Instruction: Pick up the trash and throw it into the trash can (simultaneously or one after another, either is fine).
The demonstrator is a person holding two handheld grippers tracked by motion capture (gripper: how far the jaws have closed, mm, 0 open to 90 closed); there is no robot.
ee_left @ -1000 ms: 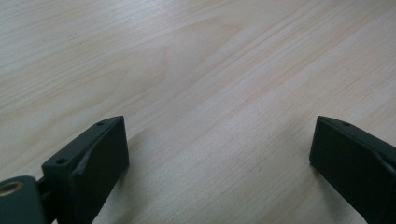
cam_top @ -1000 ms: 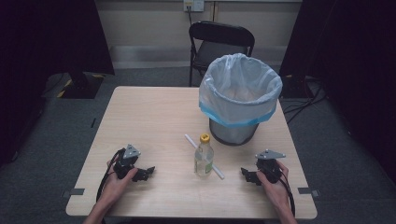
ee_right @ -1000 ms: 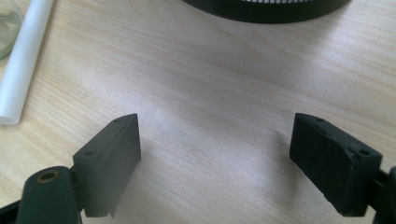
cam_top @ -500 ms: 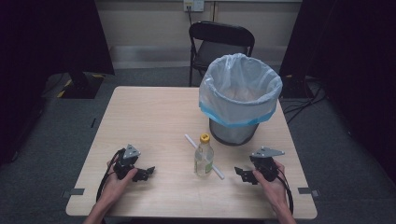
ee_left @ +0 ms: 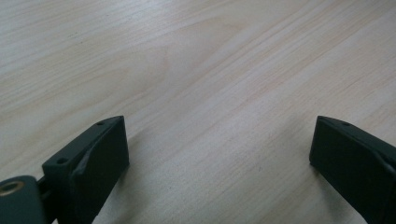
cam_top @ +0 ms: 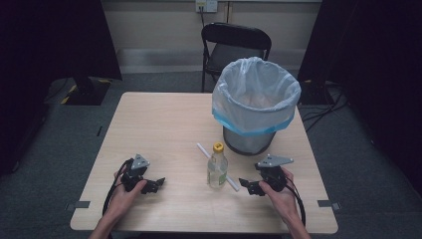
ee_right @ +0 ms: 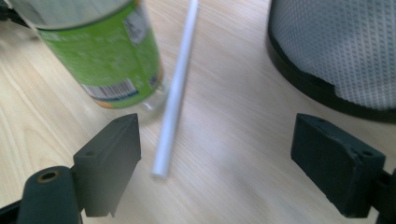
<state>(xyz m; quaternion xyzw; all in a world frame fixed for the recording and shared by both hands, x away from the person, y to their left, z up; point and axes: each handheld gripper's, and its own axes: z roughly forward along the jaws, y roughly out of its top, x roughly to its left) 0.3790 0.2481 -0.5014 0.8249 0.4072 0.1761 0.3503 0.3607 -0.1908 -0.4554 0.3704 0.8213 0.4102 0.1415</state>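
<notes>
A clear plastic bottle (cam_top: 217, 167) with a yellow cap and green label (ee_right: 100, 51) stands upright near the table's front middle. A white straw (cam_top: 217, 167) lies flat behind and beside it, its near end (ee_right: 170, 116) between my right jaws. My right gripper (cam_top: 247, 185) is open, low over the table just right of the bottle. My left gripper (cam_top: 158, 184) rests open at the front left, with bare wood (ee_left: 219, 140) between its jaws.
A mesh waste bin (cam_top: 255, 109) lined with a pale blue bag stands on the wooden table (cam_top: 159, 124) behind the bottle; its base (ee_right: 336, 60) is close ahead of my right gripper. A black folding chair (cam_top: 234, 47) stands beyond the table.
My right gripper has slid left toward the bottle and straw. The left gripper has stayed in place.
</notes>
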